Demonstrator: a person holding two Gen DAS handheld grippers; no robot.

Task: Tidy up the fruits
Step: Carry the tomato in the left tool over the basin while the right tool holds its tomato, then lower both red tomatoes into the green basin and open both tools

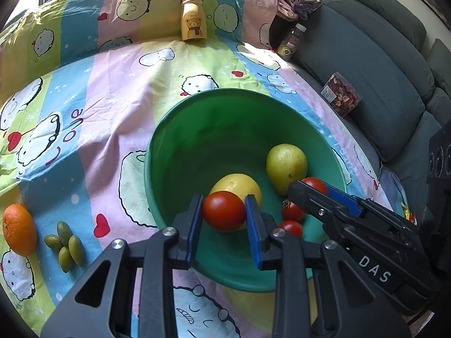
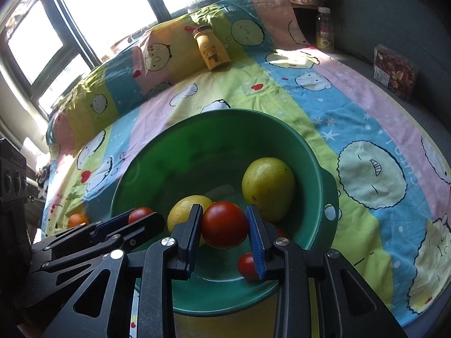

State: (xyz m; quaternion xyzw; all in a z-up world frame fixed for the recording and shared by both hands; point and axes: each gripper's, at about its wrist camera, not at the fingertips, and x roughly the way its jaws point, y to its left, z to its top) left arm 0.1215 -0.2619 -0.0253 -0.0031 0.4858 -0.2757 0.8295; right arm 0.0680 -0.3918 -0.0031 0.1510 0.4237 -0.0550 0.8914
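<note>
two tomatoes held over the green basin

nearest the left wrist camera, the left tongs were closed on a red tomato, its sides pressed between the two blue pads. the right wrist view showed the same for its own side: the right tongs gripped a second red tomato. each camera also caught the other tool from the side. in the left view the right tongs came in from the right with a red tomato showing at their tips; in the right view the left tongs came in from the left with red showing between the pads.

both held tomatoes hung over the near part of a green basin. inside it lay a yellow lemon just behind the left tongs, a yellow-green pear further right, and small cherry tomatoes low on the near right. the right view showed only parts of those small tomatoes behind its pad.

the basin sat on a bed under a striped cartoon sheet. only the left view gave the near left of the sheet clearly: an orange and, just beside it, a cluster of green olives. the right view caught just a sliver of the orange past the basin's rim.

farther off, a yellow bear bottle stood upright on the sheet. to the right, on a grey sofa, stood a small bottle and a clear box of dried flowers. only the right view showed the bright window.
</note>
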